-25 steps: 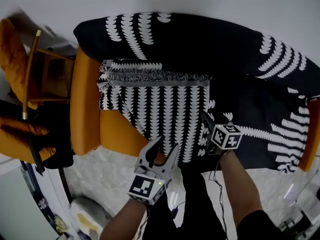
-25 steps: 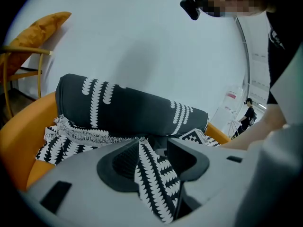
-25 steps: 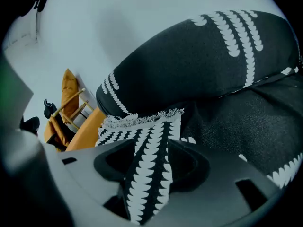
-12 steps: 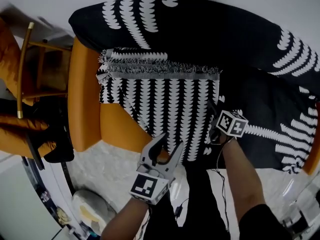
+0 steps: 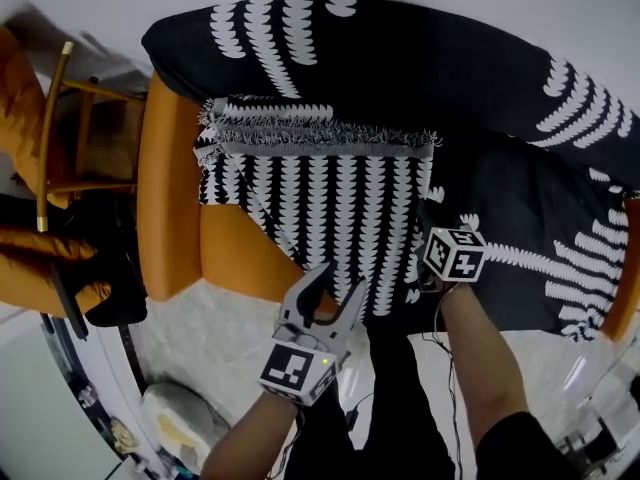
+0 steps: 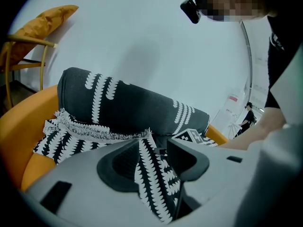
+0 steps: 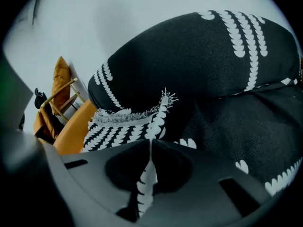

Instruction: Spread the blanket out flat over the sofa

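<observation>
A black blanket (image 5: 400,78) with white fern print covers the orange sofa (image 5: 170,188) from back to seat. One flap (image 5: 320,208) is folded back on the seat, striped side up, with a fringed edge. My left gripper (image 5: 328,296) stands open at the flap's front tip. In the left gripper view the striped cloth (image 6: 151,174) runs between the spread jaws of the left gripper (image 6: 152,150). My right gripper (image 5: 428,236) sits at the flap's right edge. Its jaws are closing, and in the right gripper view this gripper (image 7: 150,145) pinches a thin fold of blanket (image 7: 147,183).
A wooden chair (image 5: 55,128) with an orange cushion (image 5: 18,88) stands left of the sofa, with dark clothing (image 5: 100,288) below it. Pale marble floor (image 5: 210,338) lies in front of the sofa. The person's dark trousers and a thin cable are between the grippers.
The right gripper's jaws have come together on the flap's right edge. The left gripper has stayed open at the flap's front tip, almost unmoved.
</observation>
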### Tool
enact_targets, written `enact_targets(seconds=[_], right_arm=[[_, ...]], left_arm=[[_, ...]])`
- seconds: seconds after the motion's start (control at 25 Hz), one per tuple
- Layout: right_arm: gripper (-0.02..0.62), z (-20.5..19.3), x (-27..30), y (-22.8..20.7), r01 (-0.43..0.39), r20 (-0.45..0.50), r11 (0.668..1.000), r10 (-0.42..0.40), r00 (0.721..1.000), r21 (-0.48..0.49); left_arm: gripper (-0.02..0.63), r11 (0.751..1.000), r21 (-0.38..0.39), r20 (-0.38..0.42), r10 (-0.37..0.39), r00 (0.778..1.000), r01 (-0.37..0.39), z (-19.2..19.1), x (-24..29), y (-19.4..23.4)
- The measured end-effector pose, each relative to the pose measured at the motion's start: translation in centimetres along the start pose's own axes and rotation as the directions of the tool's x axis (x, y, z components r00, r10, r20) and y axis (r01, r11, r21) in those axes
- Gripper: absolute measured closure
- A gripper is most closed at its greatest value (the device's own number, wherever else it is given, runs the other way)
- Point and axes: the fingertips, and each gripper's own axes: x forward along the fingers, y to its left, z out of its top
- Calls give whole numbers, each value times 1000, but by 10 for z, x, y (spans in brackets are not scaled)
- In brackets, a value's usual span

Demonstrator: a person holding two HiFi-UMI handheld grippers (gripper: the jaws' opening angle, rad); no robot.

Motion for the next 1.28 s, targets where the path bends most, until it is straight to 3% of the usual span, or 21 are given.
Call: enact_targets(seconds=[0.28,0.68,0.92,1.28], right_arm=[[578,14,-33,66,-85,46,980,94,994,-181],[580,16,-80,144,-187,76,915,228,971,-359],[580,7,-110,194,-261,84,851,333,939,-456],[580,-3,-140,281,-374,-3,694,472,881,-615]], left_arm=[[434,1000,-4,9,-9,1000,9,17,-14,0],[434,1000,-14,40,13,999,-13,32,-41,3],[434,999,-45,62,29,998,-26,33,-64,12],[424,991,-127,41,46,998,-41,43,-94,47]])
